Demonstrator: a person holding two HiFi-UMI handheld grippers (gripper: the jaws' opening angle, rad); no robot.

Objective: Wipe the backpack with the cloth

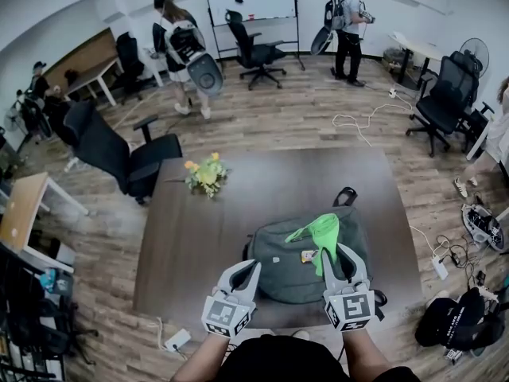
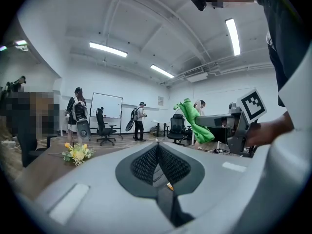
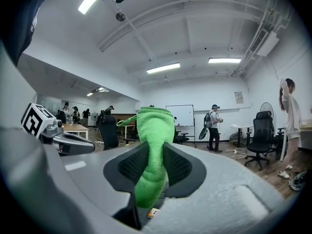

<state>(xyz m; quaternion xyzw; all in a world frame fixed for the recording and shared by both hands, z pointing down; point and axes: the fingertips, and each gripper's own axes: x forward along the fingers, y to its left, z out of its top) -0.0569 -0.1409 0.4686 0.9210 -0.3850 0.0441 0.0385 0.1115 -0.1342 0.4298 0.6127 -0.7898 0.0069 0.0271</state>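
A grey-green backpack (image 1: 290,265) lies flat near the front edge of the dark brown table (image 1: 207,237). My right gripper (image 1: 333,255) is raised above the backpack's right half and is shut on a bright green cloth (image 1: 323,232). In the right gripper view the cloth (image 3: 152,145) stands up between the pads and hangs below them. My left gripper (image 1: 252,268) hovers over the backpack's left edge; its pads (image 2: 146,162) meet with nothing between them. From the left gripper view the cloth (image 2: 194,122) and the right gripper (image 2: 217,122) show at the right.
A small pot of yellow flowers (image 1: 206,173) stands on the table's far left. A black office chair (image 1: 119,153) is at the table's left side. Several people with backpacks stand farther off. Cables and a power strip (image 1: 440,266) lie on the floor at the right.
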